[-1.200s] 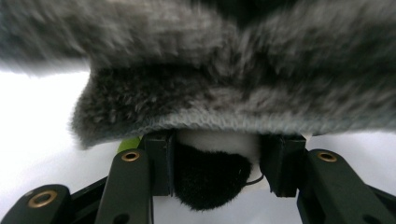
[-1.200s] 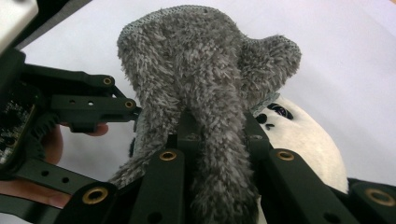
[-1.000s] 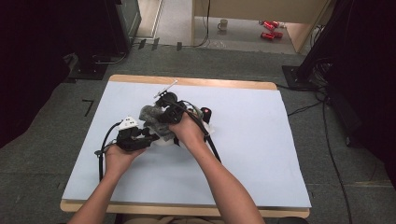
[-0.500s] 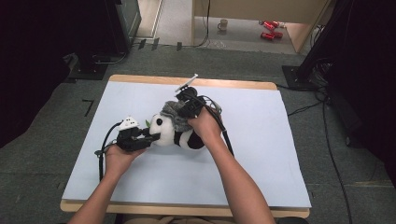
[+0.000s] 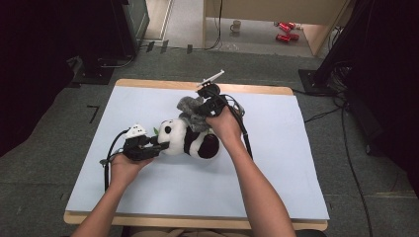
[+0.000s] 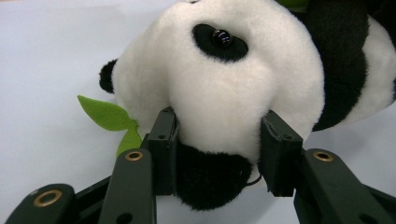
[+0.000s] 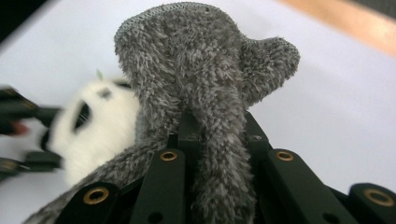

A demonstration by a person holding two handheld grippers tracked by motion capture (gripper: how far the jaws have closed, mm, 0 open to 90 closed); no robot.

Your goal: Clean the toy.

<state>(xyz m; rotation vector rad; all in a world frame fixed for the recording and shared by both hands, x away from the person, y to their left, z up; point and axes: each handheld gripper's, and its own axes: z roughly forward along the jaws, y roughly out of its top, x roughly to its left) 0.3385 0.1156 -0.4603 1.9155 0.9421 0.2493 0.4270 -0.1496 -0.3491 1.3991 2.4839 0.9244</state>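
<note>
Pinning the panda toy (image 6: 219,88) by its snout, the left hand-held gripper (image 5: 157,146) anchored it on the counter (image 5: 296,163). The right hand-held gripper (image 5: 203,109) was clamped on the grey fleece garment (image 7: 201,93), lifting it above the panda's body, likely for dressing or undressing.
</note>
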